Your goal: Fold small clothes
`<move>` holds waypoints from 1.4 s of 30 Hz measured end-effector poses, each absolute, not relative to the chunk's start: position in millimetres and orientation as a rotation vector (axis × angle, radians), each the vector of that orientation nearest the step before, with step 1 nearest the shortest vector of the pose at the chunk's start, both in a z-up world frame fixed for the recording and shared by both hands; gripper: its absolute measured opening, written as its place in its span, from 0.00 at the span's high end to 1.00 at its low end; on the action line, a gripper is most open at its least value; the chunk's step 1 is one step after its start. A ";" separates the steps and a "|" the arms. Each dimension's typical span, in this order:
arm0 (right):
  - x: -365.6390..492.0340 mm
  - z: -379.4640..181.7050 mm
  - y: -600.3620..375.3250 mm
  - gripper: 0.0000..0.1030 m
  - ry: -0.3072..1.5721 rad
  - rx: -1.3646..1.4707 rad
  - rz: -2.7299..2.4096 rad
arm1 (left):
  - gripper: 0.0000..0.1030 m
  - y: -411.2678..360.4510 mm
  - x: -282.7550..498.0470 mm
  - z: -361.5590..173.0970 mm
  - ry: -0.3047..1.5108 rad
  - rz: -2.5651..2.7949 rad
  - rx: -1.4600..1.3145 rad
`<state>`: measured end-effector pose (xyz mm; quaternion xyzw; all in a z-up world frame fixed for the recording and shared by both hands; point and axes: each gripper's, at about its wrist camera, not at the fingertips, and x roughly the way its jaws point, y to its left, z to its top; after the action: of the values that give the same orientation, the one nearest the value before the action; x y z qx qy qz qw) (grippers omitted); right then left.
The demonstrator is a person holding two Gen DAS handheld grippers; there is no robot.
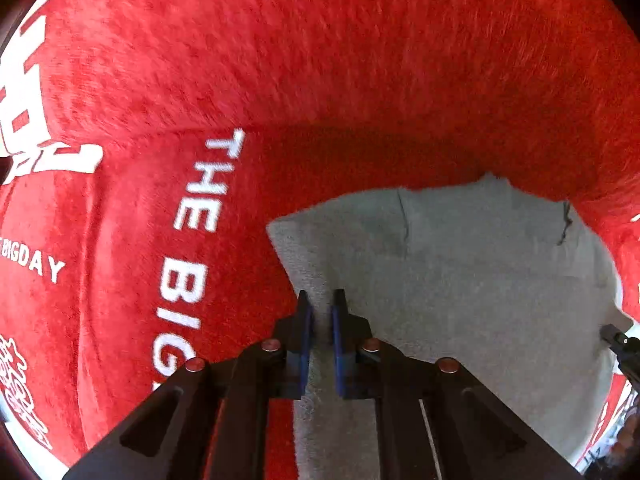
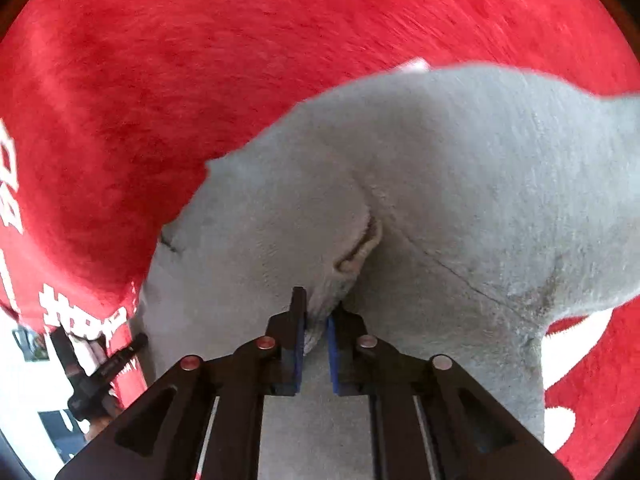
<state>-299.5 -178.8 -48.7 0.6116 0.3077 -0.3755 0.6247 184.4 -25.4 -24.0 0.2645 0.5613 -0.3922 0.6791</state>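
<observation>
Both the left tool (image 1: pixel 320 312) and right tool (image 2: pixel 318 312) are pinching the grey garment's (image 1: pixel 460 264) edges above the red cloth (image 1: pixel 320 60).

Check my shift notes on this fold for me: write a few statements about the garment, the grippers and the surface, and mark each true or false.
1. The garment is grey. True.
2. It lies on a plain blue sheet. False: it lies on a red cloth with white lettering.
3. The right gripper pinches a bunched fold of the garment. True.
4. The left gripper is over bare cloth, away from the garment. False: its fingers straddle the garment's edge.
5. The lettering reads "THE BIG". True.
</observation>
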 end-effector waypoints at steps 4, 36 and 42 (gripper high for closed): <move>-303.9 -51.1 -179.7 0.92 0.774 1.383 -0.908 | 0.90 -15.5 194.1 -32.8 1.290 -0.846 0.609; -378.9 -3.9 -71.7 0.18 0.587 1.614 -0.966 | 0.01 -24.5 13.6 51.8 1.130 -1.053 0.931; -388.1 -4.7 -68.1 0.09 0.559 1.632 -0.945 | 0.01 -29.3 5.0 45.7 1.143 -1.068 0.969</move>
<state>-388.1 -68.1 -4.7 0.6908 0.2368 -0.3998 0.5540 5.0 -29.3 45.7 0.4190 0.4940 -0.4619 0.6058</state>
